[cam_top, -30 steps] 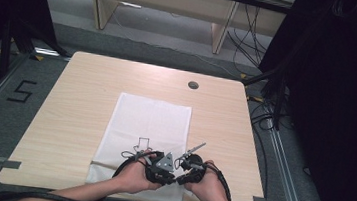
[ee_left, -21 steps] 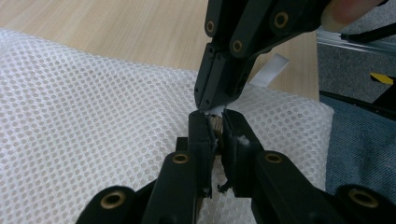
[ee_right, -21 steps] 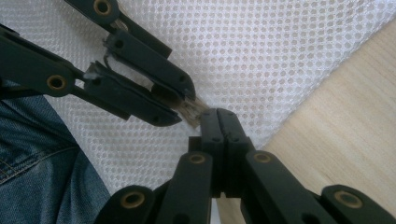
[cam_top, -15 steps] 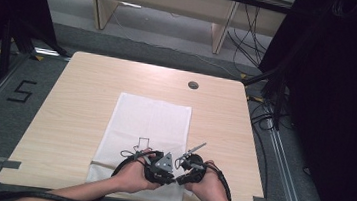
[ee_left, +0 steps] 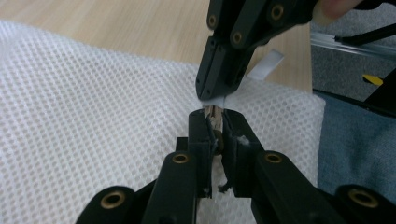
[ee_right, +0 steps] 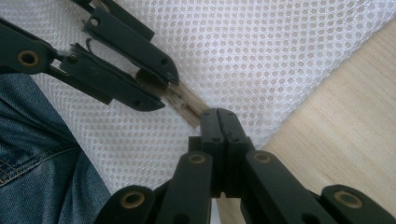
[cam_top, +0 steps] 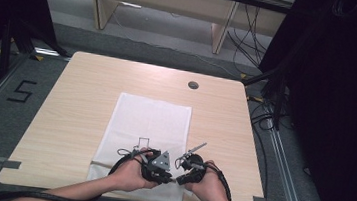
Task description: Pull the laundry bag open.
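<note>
White mesh cloth (cam_top: 147, 127) lies flat on the wooden table (cam_top: 76, 100), its near edge at the person's side. The left gripper (ee_left: 215, 116) is clamped on a small wooden stick (ee_right: 184, 103) over that edge, while the right gripper (ee_right: 218, 114) is closed tip-to-tip at the stick's other end. A clean result likely calls for firm grips and both hands moving together, keeping the cloth unrumpled.
</note>
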A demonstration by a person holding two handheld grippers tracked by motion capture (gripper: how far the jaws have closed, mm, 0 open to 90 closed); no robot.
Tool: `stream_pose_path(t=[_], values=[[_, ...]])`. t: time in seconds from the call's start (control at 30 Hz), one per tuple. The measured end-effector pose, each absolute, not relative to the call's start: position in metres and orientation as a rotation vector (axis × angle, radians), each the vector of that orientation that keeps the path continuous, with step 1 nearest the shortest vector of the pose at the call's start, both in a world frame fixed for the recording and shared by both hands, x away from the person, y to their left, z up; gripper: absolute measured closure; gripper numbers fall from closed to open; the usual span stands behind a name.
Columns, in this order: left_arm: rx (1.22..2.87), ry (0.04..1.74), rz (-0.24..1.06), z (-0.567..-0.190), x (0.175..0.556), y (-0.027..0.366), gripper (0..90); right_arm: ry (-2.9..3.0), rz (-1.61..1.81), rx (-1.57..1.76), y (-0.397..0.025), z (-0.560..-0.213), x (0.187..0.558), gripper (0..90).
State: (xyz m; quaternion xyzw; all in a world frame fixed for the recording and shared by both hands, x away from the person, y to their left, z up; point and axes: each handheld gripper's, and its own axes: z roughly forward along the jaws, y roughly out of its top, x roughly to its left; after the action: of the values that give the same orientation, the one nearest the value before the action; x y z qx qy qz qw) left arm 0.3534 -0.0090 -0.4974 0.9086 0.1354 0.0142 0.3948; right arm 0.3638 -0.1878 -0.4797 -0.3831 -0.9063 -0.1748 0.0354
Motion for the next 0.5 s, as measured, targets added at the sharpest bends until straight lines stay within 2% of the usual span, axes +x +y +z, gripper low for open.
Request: stream_pose_path(t=[0.5], values=[[2.315, 0.32, 0.03, -0.4949, 0.3545, -0.0002, 82.0, -2.784, -0.542, -1.175, -0.1879, -0.4799, 0.3641, 90.0]])
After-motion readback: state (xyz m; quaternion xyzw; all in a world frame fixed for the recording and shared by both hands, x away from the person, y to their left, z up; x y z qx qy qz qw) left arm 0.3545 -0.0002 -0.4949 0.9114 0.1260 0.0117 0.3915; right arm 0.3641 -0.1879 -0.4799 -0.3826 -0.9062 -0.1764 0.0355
